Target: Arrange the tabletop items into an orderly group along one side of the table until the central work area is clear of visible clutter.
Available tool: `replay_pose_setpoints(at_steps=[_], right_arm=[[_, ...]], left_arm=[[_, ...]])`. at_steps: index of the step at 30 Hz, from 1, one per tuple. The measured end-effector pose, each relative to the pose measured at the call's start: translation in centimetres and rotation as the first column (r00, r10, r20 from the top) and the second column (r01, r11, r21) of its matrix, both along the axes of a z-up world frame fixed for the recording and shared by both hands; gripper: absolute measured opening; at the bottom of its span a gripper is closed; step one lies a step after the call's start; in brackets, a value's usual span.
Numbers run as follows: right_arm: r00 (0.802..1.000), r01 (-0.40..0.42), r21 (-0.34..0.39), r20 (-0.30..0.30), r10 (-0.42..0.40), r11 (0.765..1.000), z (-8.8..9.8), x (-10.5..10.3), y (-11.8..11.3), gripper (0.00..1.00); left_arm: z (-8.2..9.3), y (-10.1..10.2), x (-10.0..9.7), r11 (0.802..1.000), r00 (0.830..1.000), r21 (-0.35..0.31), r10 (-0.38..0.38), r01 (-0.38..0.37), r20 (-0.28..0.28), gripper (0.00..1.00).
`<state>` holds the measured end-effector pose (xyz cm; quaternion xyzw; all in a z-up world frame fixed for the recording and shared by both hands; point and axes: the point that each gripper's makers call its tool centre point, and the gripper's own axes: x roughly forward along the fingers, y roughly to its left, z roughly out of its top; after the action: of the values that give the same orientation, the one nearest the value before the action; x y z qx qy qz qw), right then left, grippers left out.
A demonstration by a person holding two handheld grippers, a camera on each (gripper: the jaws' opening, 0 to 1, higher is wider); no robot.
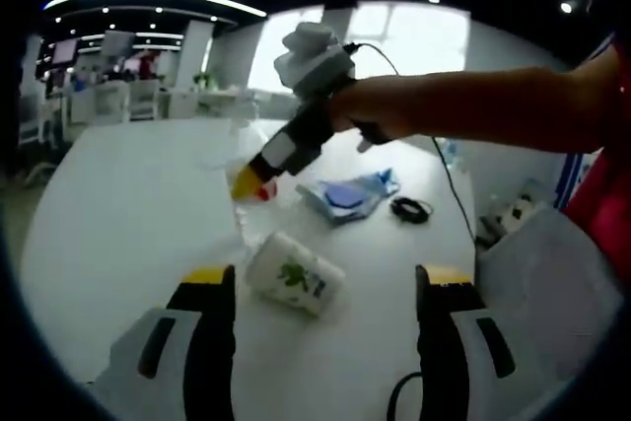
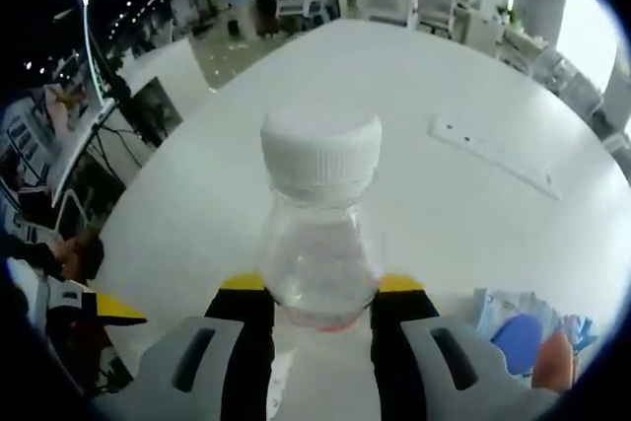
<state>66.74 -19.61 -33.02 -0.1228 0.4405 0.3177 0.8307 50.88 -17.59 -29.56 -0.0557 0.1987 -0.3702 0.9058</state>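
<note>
A clear plastic bottle [image 2: 320, 244] with a white cap [image 2: 320, 150] stands upright between the jaws of my right gripper [image 2: 320, 288], which is shut on its lower body. Seen from the left gripper view, that right gripper [image 1: 248, 182] reaches over the far part of the white table [image 1: 128, 204], held by a person's arm. A white cup with a green print [image 1: 291, 278] lies on its side just ahead of my left gripper [image 1: 325, 278], whose yellow-tipped jaws stand wide apart with nothing held. A blue-and-white packet [image 1: 350, 194] lies beyond the cup.
A coiled black cable [image 1: 410, 209] lies right of the packet. A pale grey bag [image 1: 537, 263] sits at the table's right edge. A white power strip [image 2: 493, 155] rests farther out, and the blue packet [image 2: 518, 327] is by the right jaw. Chairs stand behind.
</note>
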Motion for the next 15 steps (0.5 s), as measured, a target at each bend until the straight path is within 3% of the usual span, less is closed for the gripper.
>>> replay_pose_setpoints(at_steps=[15], right_arm=[[0.998,0.031,0.038,0.055,-0.033,0.999,0.2,-0.4,3.2,0.37]], left_arm=[[-0.3,0.6,-0.3,1.0,1.0,0.001,0.005,-0.005,-0.007,0.71]])
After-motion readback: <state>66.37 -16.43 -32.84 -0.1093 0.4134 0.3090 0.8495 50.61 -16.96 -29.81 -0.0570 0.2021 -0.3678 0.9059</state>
